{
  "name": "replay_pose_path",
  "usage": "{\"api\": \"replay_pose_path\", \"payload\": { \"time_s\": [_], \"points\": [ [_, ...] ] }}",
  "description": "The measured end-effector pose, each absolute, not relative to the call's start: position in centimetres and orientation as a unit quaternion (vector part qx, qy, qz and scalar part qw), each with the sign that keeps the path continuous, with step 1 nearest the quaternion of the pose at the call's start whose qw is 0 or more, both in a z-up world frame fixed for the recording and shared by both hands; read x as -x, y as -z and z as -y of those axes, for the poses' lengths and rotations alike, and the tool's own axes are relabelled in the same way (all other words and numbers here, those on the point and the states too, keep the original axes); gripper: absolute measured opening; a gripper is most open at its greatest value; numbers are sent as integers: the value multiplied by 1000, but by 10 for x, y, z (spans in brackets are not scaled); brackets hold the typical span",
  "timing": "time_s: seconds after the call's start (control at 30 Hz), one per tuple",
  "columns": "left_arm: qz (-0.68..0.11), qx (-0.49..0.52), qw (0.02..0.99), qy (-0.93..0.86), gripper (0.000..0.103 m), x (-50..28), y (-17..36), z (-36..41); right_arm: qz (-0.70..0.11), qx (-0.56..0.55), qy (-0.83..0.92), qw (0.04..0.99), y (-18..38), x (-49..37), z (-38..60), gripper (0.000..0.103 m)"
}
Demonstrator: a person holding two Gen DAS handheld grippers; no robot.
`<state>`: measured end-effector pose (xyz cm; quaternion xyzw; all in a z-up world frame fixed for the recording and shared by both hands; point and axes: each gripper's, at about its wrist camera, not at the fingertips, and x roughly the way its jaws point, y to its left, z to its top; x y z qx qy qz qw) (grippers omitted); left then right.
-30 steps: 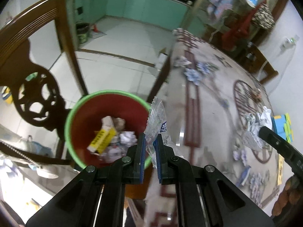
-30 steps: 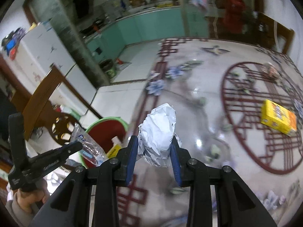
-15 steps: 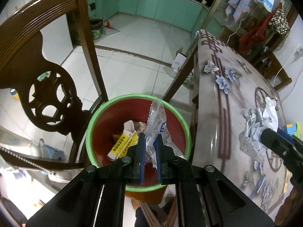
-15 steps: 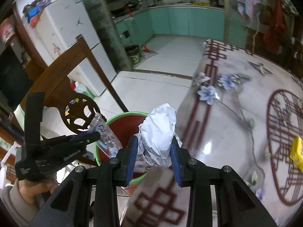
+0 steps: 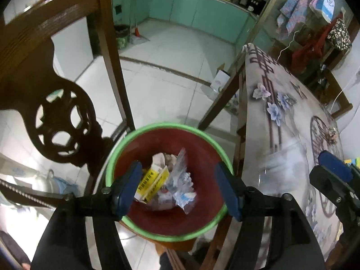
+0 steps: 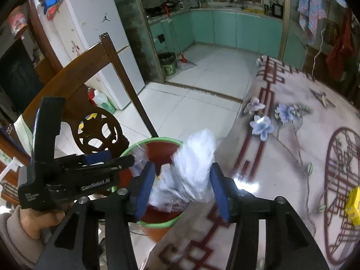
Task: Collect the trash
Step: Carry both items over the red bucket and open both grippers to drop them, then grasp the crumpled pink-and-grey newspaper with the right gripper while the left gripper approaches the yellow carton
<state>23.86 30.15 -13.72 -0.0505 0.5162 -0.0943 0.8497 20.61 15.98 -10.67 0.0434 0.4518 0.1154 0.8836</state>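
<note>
A red bin with a green rim (image 5: 157, 128) stands beside the table edge; it also shows in the right wrist view (image 6: 157, 140). My left gripper (image 5: 180, 187) is open and empty above the bin. A clear plastic wrapper (image 5: 180, 177) lies inside on other trash, with a yellow box (image 5: 153, 180). My right gripper (image 6: 183, 187) is open. A crumpled white paper ball (image 6: 195, 164), blurred, is loose between its fingers at the bin's edge. The left gripper also shows in the right wrist view (image 6: 117, 160), and a right finger (image 5: 333, 168) in the left wrist view.
A dark carved wooden chair (image 5: 56, 117) stands left of the bin, also in the right wrist view (image 6: 96, 130). The patterned table (image 6: 292, 157) stretches right, with a yellow box (image 6: 353, 204) near its right edge. A white fridge (image 6: 90, 36) stands behind.
Both grippers have opened. The plastic wrapper has dropped from the left gripper into the bin. The paper ball has come free of the right gripper over the bin's edge.
</note>
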Motion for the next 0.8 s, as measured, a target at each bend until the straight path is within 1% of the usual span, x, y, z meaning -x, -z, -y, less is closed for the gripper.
{"api": "replay_pose_path", "payload": {
  "time_s": [0.27,0.47,0.67,0.8],
  "points": [
    [-513,52,851,98,66,-235,129,-297,-441,-46,-118,888,101,-201,-156,51],
    [-509,53,852,113,66,-222,120,-284,-437,-64,-96,892,96,-182,-123,51],
    [-516,38,842,153,66,-203,120,-244,-454,-58,-33,889,100,-146,-44,51],
    [-527,18,829,186,66,-187,125,-200,-462,-60,39,884,98,-109,41,51]
  ]
}}
